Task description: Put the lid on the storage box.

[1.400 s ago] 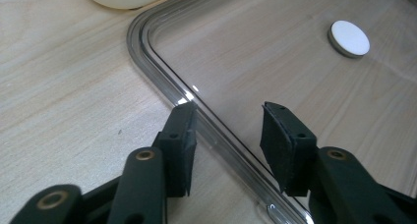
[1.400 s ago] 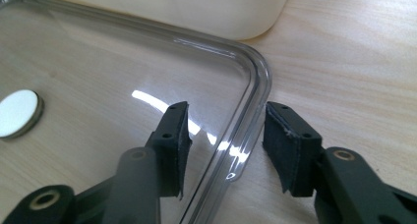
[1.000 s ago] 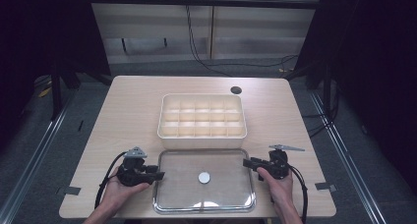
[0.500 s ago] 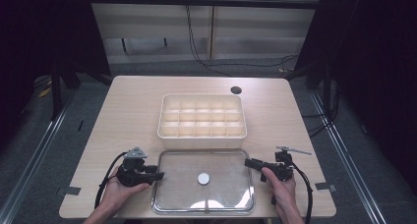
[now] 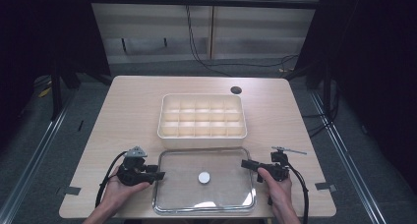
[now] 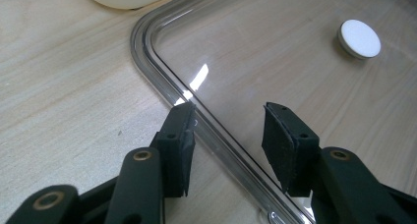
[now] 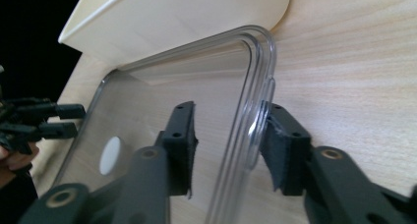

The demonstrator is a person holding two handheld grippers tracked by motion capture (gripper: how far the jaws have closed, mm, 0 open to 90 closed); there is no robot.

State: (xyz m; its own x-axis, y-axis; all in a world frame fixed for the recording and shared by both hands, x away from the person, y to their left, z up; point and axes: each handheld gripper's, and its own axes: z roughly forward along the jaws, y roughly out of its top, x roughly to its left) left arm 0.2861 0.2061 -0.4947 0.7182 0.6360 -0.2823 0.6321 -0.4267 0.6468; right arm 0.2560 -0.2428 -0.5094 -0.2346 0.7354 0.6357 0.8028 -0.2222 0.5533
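A clear lid (image 5: 182, 184) with a white knob (image 5: 204, 177) lies flat on the table, just in front of a cream compartment box (image 5: 201, 134). My left gripper (image 5: 160, 175) sits at the lid's left edge. In the left gripper view its jaws (image 6: 228, 116) straddle the rim of the lid (image 6: 275, 52) with gaps on both sides; they have just been opening. My right gripper (image 5: 244, 164) is at the lid's right edge. Its jaws (image 7: 228, 111) have just been closing around the lid (image 7: 162, 86); one pad touches the rim and the other stands off it.
The box (image 7: 172, 17) stands close behind the lid, its compartments empty. A dark cable hole (image 5: 235, 90) is in the tabletop at the back right. Cables trail from both grippers toward the table's front edge. Bare wood lies left and right of the lid.
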